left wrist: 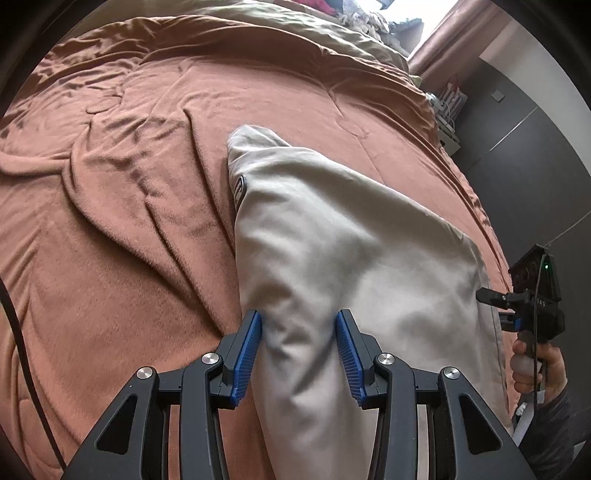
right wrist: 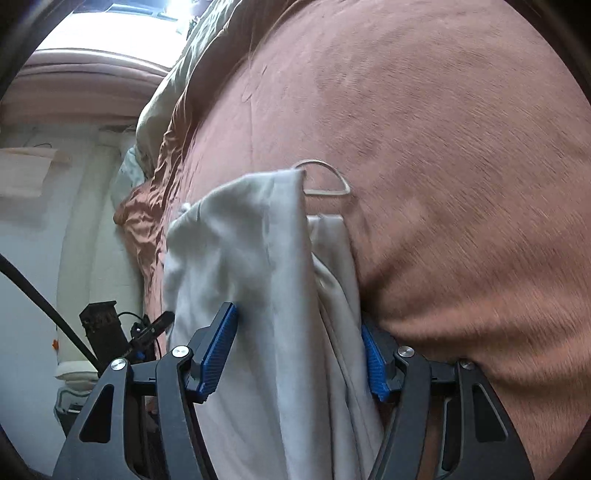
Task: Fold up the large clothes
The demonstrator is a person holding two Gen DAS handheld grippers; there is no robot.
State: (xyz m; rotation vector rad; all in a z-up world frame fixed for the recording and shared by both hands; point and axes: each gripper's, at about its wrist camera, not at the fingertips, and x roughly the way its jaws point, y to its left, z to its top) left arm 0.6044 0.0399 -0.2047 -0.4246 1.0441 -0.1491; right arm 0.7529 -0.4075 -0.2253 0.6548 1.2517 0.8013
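A large light grey garment lies folded lengthwise on a rust-brown blanket, with a dark patch near its far end. My left gripper straddles its near end, blue pads apart, with cloth bunched between them. My right gripper straddles the garment's other edge, jaws wide, cloth hanging between the pads. A drawstring loop lies on the blanket past it. The right gripper also shows in the left wrist view at the garment's right edge.
The blanket covers a bed; olive bedding and piled clothes lie at the far end. A dark wall and a shelf stand at the right side. A black cable runs at the left. A white wall stands beside the bed.
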